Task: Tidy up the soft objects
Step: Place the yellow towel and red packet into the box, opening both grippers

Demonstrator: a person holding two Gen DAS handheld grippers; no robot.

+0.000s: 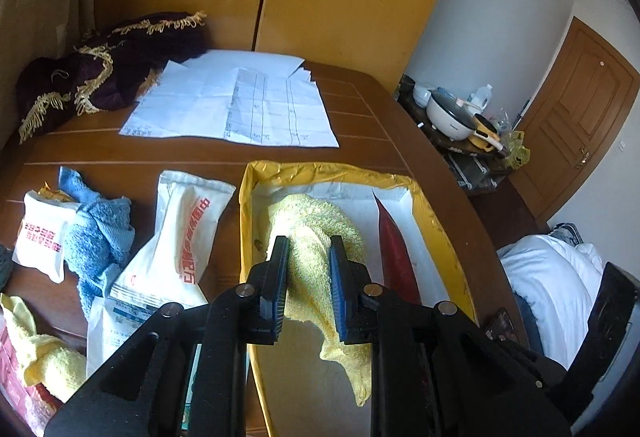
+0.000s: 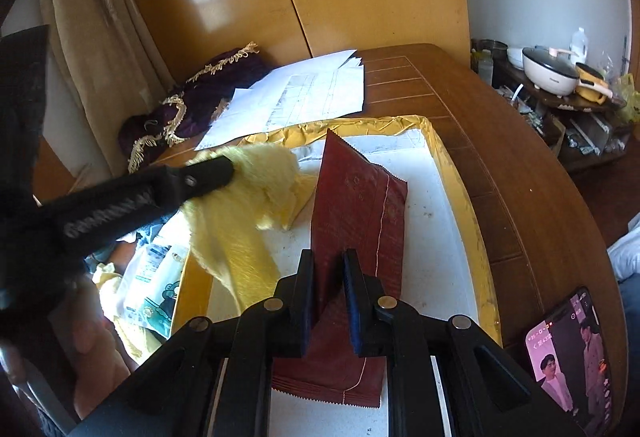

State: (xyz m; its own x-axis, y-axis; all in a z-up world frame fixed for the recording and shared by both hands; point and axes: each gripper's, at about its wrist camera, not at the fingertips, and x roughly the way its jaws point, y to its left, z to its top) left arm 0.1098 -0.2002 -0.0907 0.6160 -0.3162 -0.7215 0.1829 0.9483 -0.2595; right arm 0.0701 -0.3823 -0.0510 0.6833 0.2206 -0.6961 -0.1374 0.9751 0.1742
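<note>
A yellow towel (image 1: 316, 225) hangs between the fingers of my left gripper (image 1: 309, 243), which is shut on it over the left part of a yellow-rimmed white tray (image 1: 320, 169). In the right wrist view that towel (image 2: 240, 229) drapes over the tray's left wall (image 2: 192, 289). My right gripper (image 2: 328, 257) is shut on a dark red pouch (image 2: 356, 197) that stands on edge in the tray. The same red pouch (image 1: 394, 249) shows to the right of the towel. A blue towel (image 1: 96, 237), white pouches (image 1: 188, 233) and a second yellow towel (image 1: 52, 361) lie on the table left of the tray.
White papers (image 1: 240, 105) and a purple fringed cloth (image 1: 100, 73) lie at the back of the wooden table (image 1: 360, 125). A lit phone (image 2: 572, 353) rests near the table's right edge. A low shelf with a cooker (image 1: 452, 117) stands beyond the table.
</note>
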